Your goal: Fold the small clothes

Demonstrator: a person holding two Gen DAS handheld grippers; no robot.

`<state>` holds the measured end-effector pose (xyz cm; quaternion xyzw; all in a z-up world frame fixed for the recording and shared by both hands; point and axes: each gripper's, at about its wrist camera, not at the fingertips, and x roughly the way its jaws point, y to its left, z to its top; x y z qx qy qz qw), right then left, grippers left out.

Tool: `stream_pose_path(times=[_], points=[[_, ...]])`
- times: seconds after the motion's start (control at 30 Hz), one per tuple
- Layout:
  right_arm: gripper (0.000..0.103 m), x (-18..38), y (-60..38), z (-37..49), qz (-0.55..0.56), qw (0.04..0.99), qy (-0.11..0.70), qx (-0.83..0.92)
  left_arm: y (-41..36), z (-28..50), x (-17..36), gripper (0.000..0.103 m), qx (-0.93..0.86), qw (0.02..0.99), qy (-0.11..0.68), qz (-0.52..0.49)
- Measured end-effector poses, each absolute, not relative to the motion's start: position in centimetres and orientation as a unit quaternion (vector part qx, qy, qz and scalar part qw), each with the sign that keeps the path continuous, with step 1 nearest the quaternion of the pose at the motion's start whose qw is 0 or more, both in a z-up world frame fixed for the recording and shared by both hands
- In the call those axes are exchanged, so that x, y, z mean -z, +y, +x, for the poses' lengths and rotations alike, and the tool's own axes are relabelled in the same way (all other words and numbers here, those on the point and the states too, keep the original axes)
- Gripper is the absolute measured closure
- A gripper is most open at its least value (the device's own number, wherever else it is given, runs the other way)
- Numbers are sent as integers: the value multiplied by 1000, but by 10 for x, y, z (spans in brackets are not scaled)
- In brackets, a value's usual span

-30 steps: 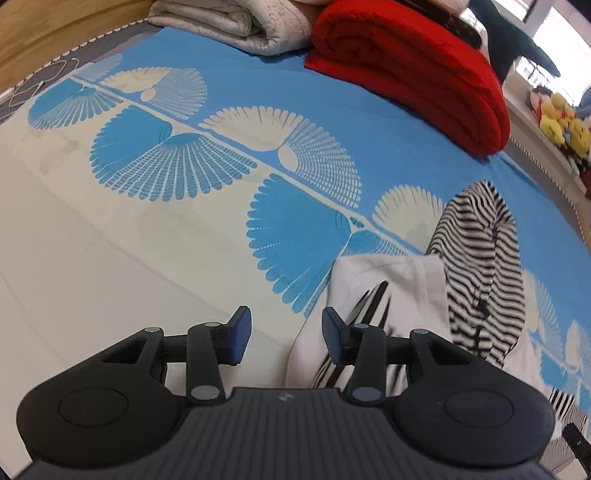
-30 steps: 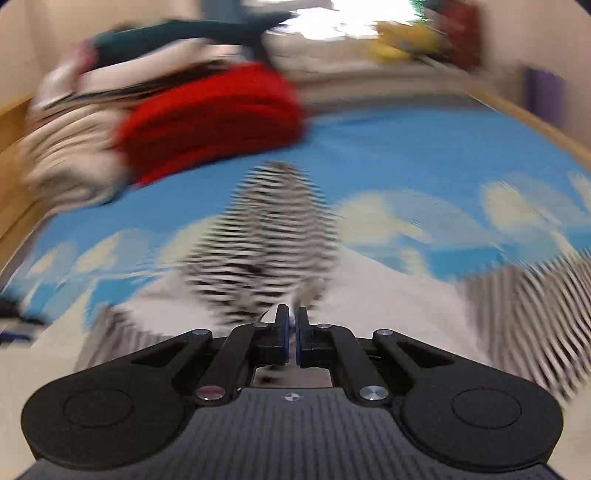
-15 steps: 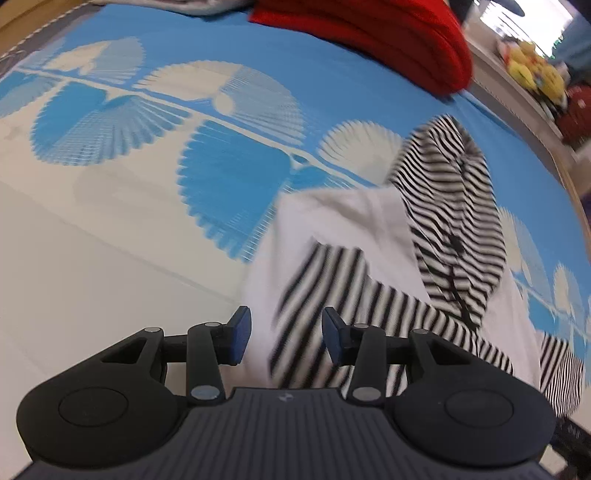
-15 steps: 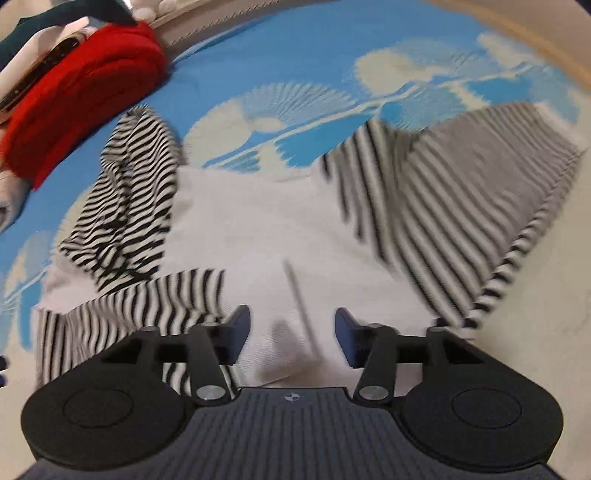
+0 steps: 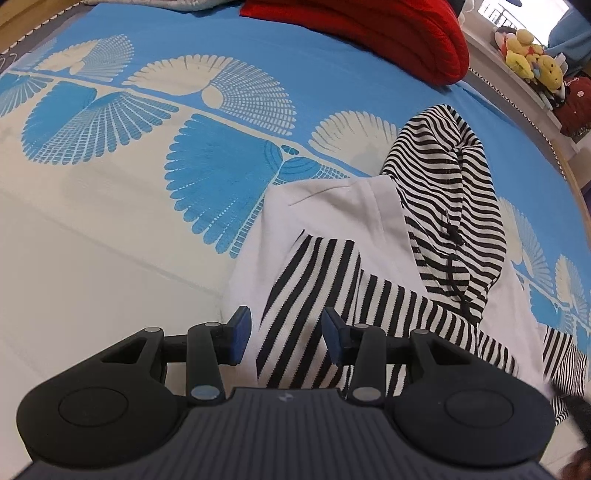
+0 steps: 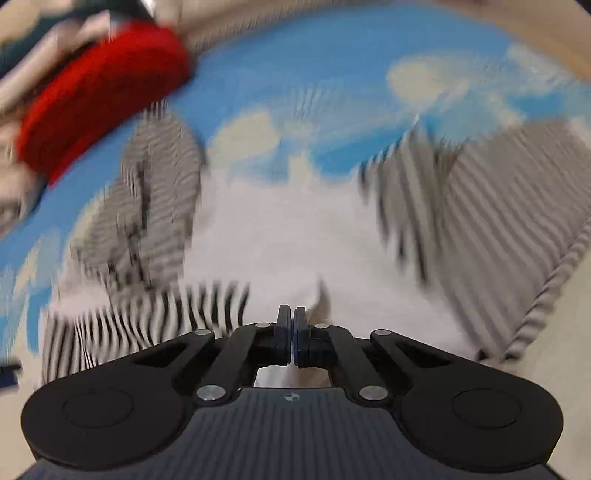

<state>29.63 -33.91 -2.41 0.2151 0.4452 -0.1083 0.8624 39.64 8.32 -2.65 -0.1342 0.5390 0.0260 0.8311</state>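
A small hoodie lies flat on the bedspread [image 5: 92,229]: white body [image 5: 332,206], black-and-white striped hood [image 5: 443,166] and sleeves. My left gripper [image 5: 286,325] hovers open just above the striped sleeve [image 5: 314,288] folded across the body, and its blue pads touch nothing. In the blurred right wrist view, my right gripper [image 6: 291,314] is shut low on the white body [image 6: 277,229], with a small ridge of white cloth pulled up at its tips. The hood [image 6: 159,192] lies to its left. A spread striped sleeve [image 6: 498,192] lies to its right.
A folded red blanket [image 5: 369,29] rests at the far side of the bed, beyond the hood. Plush toys [image 5: 528,55] sit on a ledge past the bed's right edge. Left of the hoodie stretches bare blue-and-cream bedspread.
Both grippers dropped closer to the hoodie. The right one opened over the white body, then shut again at a crease in it. The left one stayed open.
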Motion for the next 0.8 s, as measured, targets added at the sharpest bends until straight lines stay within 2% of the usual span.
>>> stream_pose_path(times=[0.1,0.23,0.3,0.4,0.53,0.57,0.6,0.63,0.67,0.8], points=[[103,-8,-342,286,205,892,381,132,82,395,27,56,-22,831,540,-127],[103,19,-355,291,212,849,449,180,75,393,31,56,-18,830,544,-117],[99,33,-360,291,208,820,488,213,72,392,33,56,-15,829,547,-114],[98,30,-363,289,213,822,476,229,69,392,36,56,-13,829,548,-109],[90,20,-352,291,216,853,448,159,64,392,44,58,-7,826,554,-107],[88,26,-352,293,226,844,466,141,62,392,49,59,-6,822,559,-107],[78,37,-352,298,239,824,498,128,61,392,55,59,-6,816,567,-108],[75,49,-353,300,244,804,529,121,60,392,60,59,-5,811,575,-111],[75,61,-354,301,241,786,555,125,59,392,67,59,-5,804,585,-110],[73,48,-357,300,217,807,532,140,50,389,57,61,-4,804,584,-109]])
